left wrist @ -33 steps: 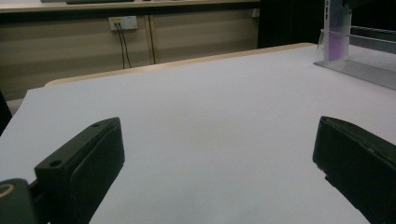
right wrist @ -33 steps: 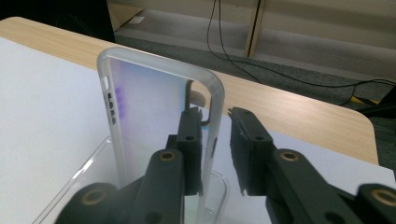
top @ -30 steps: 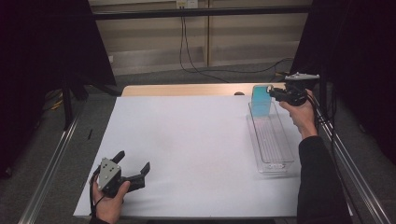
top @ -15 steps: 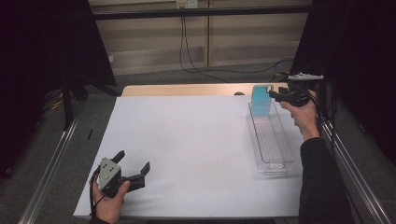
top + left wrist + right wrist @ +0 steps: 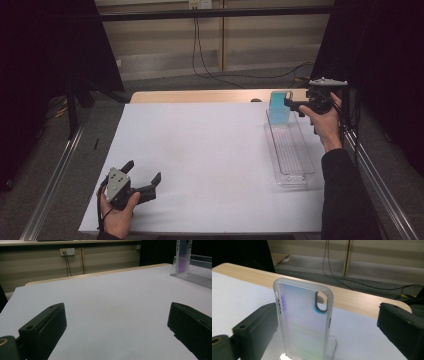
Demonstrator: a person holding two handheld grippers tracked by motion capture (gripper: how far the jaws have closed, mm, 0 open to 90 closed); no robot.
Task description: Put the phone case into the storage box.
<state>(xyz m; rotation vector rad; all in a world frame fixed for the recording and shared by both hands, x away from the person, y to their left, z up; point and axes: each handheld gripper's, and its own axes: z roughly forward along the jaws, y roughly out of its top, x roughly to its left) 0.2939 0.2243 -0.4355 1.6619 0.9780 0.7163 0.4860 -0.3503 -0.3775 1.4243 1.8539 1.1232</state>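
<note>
A translucent, iridescent phone case [image 5: 279,107] stands upright at the far end of a long clear tray [image 5: 295,165] on the table's right side. My right gripper [image 5: 290,100] hovers just right of the case, open. In the right gripper view the case [image 5: 303,322] rises between the two spread jaws, nearer the left one, and I see no contact. My left gripper [image 5: 144,171] rests open on the white sheet at the near left, nothing between its jaws [image 5: 117,322]. From there the case [image 5: 183,255] and the tray [image 5: 195,278] show far off to the right.
A white sheet [image 5: 200,150] covers most of the table, with a strip of bare wood [image 5: 200,96] along the far edge. Metal rails [image 5: 55,180] run down both sides. Black curtains hang left and right, and cables [image 5: 210,65] trail on the floor behind.
The right hand has shifted very slightly beside the case. The left gripper has not moved.
</note>
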